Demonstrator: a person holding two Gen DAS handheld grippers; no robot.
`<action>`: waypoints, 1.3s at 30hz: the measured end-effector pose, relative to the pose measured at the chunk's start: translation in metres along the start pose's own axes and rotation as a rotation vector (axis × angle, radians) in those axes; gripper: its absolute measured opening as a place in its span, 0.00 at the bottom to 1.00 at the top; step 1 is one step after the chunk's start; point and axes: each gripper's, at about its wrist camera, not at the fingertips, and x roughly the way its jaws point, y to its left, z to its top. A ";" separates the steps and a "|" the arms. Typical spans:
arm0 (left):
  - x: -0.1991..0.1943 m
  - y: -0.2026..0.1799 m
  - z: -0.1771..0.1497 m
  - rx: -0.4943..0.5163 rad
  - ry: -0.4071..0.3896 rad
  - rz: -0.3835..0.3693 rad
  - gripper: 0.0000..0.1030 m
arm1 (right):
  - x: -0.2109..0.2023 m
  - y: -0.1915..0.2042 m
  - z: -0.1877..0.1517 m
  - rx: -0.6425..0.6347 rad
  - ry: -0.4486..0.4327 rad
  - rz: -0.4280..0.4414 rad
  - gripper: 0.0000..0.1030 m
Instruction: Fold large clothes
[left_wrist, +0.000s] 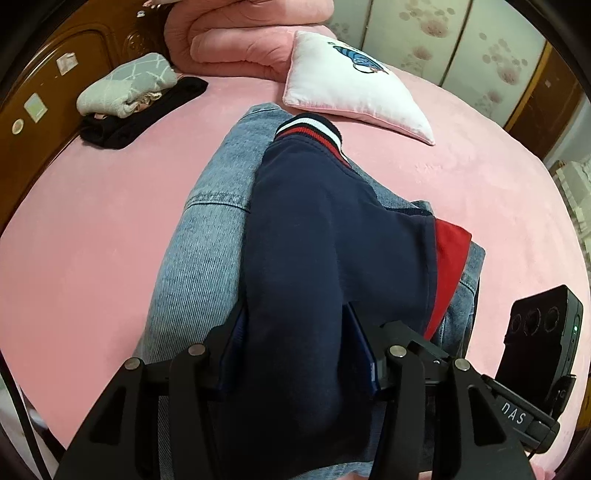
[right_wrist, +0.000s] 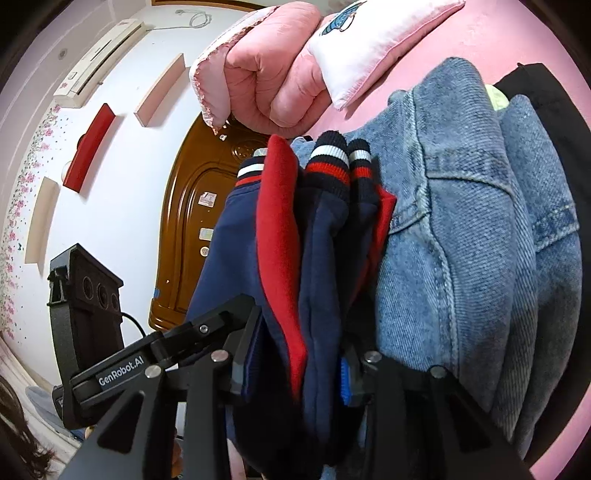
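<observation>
Pink bedding covers the bed (left_wrist: 92, 240) that carries everything, with a carved brown wooden headboard (left_wrist: 48, 122) along its far left edge.

Nearest in the left wrist view, the left gripper (left_wrist: 299, 354) has a thick fold of the navy jacket (left_wrist: 314, 240) between its two black fingers; the cloth fills the gap from pad to pad, so the gripper is clamped on the jacket. The jacket's red lining (left_wrist: 450, 251) shows at its right side, and its navy, red and white striped rib hem (left_wrist: 314, 127) lies at the far end. Under the jacket lies a folded blue denim jacket (left_wrist: 199, 251), flat on the bed and sticking out past it on the left.

In the right wrist view, the right gripper (right_wrist: 299, 365) has bunched layers of the same navy jacket (right_wrist: 321, 295) packed between its fingers, red lining (right_wrist: 280, 236) among them; it too is clamped on the cloth. The striped cuffs (right_wrist: 328, 162) point away from the camera, just beside the denim jacket (right_wrist: 461, 229).

Farther off, near the headboard edge, a grey patterned folded cloth (left_wrist: 125, 83) rests on a black garment (left_wrist: 147, 114). A white cushion with pink trim (left_wrist: 351, 88) lies past the striped hem, and behind it a rolled pink quilt (left_wrist: 236, 37) sits at the far edge of the bed. White panels with a pale flower print (left_wrist: 424, 40) stand beyond.
</observation>
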 end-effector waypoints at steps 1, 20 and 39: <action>-0.002 -0.001 -0.001 -0.017 -0.001 0.005 0.51 | -0.001 0.002 0.000 0.003 0.003 -0.006 0.35; -0.074 -0.144 -0.155 -0.065 0.106 0.249 0.82 | -0.224 -0.066 -0.049 0.112 -0.081 -0.413 0.90; -0.188 -0.446 -0.485 0.440 0.333 0.154 0.82 | -0.612 -0.083 -0.314 0.234 0.033 -1.041 0.90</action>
